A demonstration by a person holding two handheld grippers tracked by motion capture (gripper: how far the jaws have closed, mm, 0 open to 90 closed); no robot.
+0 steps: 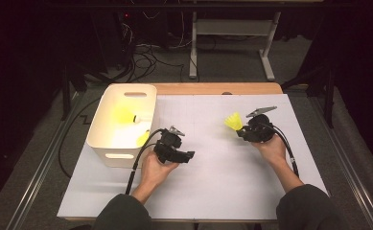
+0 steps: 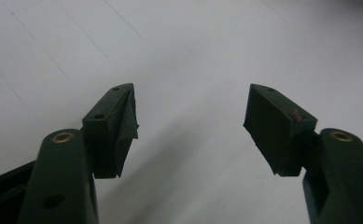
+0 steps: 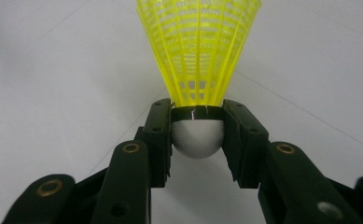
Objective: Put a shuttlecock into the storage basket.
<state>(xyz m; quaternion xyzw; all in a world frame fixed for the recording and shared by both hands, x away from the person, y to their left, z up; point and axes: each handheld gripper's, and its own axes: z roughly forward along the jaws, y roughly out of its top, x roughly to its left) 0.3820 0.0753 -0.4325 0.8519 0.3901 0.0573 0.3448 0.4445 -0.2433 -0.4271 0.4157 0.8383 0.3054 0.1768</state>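
Observation:
A yellow shuttlecock [image 3: 198, 51] with a white cork head is clamped by its head between the jaws of my right gripper [image 3: 197, 135]. From above, that shuttlecock [image 1: 233, 121] sticks out to the left of the right gripper [image 1: 244, 131], just above the white mat. My left gripper [image 1: 188, 156] rests near the mat's middle left, beside the bin. Its jaws stand wide apart over bare mat, and the left gripper [image 2: 191, 128] has nothing between them. Two more yellow shuttlecocks [image 1: 123, 115] lie inside the white bin [image 1: 108, 154].
The white mat [image 1: 222, 182] covers a wooden table whose far edge [image 1: 213, 88] shows behind it. Black cables trail from both grippers. A desk frame and wiring stand on the dark floor beyond the table.

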